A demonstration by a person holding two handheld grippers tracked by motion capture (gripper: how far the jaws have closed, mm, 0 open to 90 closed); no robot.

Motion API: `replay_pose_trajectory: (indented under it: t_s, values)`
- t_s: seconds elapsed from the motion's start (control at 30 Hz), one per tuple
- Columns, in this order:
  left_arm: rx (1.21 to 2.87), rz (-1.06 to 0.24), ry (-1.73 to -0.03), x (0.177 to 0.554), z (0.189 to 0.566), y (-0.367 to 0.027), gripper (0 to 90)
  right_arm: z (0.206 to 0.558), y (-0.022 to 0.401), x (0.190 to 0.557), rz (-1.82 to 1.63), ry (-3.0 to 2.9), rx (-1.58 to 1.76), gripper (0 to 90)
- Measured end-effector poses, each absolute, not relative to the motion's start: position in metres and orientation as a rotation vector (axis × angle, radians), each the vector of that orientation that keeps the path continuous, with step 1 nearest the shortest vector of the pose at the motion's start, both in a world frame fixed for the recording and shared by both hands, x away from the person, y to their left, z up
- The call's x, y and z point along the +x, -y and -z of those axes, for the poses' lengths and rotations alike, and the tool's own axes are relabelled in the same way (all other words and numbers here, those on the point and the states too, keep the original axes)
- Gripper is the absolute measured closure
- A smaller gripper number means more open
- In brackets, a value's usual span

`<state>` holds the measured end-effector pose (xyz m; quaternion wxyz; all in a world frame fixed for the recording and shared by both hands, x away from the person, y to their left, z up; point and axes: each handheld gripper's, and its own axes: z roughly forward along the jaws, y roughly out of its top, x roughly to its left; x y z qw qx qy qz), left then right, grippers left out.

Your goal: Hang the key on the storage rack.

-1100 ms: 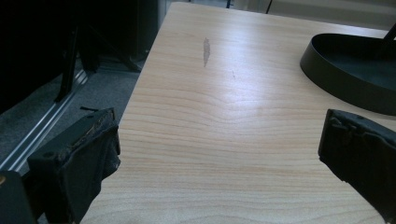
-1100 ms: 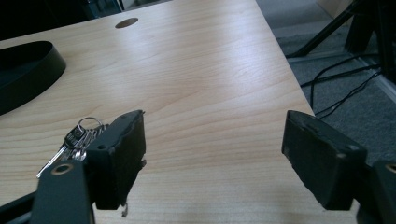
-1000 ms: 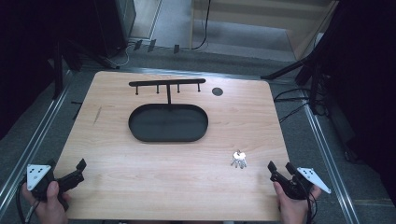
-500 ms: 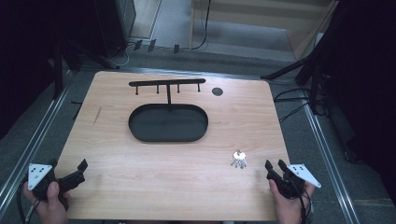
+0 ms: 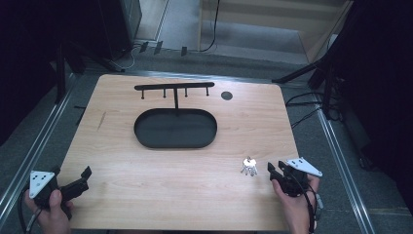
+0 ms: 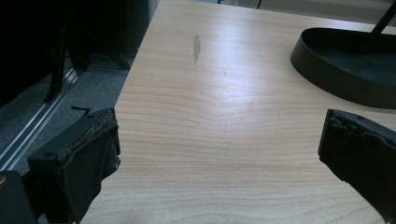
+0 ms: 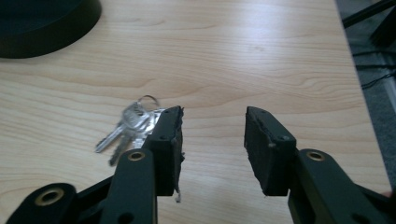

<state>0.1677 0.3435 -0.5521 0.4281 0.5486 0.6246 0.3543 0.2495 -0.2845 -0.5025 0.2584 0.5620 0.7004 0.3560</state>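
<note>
Nothing is picked up yet. The keys (image 5: 249,166) lie loose on the counter (image 5: 146,195) at lower right, just beside the right gripper (image 5: 275,171), whose half-open, empty fingers have just been closing. The left gripper (image 5: 83,176) holds its fingers wide at lower left.

Left gripper (image 5: 73,183) held low at the near left corner, gripped from behind by the left hand (image 5: 51,214), grey three-cornered plate on top, jaws standing wide apart with nothing between them. Right gripper (image 5: 275,171) held at the near right edge by the right hand (image 5: 294,204), cable trailing down along the wrist, jaws pointing forward and to the left, partly apart, just been closing, nothing between the pads.
</note>
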Motion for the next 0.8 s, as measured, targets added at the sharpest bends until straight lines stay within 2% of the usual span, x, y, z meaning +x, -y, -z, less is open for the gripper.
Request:
replay_pose_trajectory:
  t_s: [0.17,0.27,0.3,0.8]
  values:
    - [1.372,-0.886,-1.558,0.168,0.552,-0.343,0.0,0.483,0.268,0.263,-0.911,-2.041,1.563,59.5]
    - [1.378,-0.89,-1.555,0.168,0.552,-0.343,0.0,0.476,0.261,0.269,-0.862,-2.091,1.567,58.3]
    - [1.38,-0.889,-1.554,0.168,0.552,-0.343,0.0,0.471,0.252,0.278,-0.797,-2.155,1.611,54.3]
    - [1.395,-0.881,-1.554,0.169,0.552,-0.343,0.0,0.468,0.218,0.318,-0.461,-2.308,1.817,57.9]
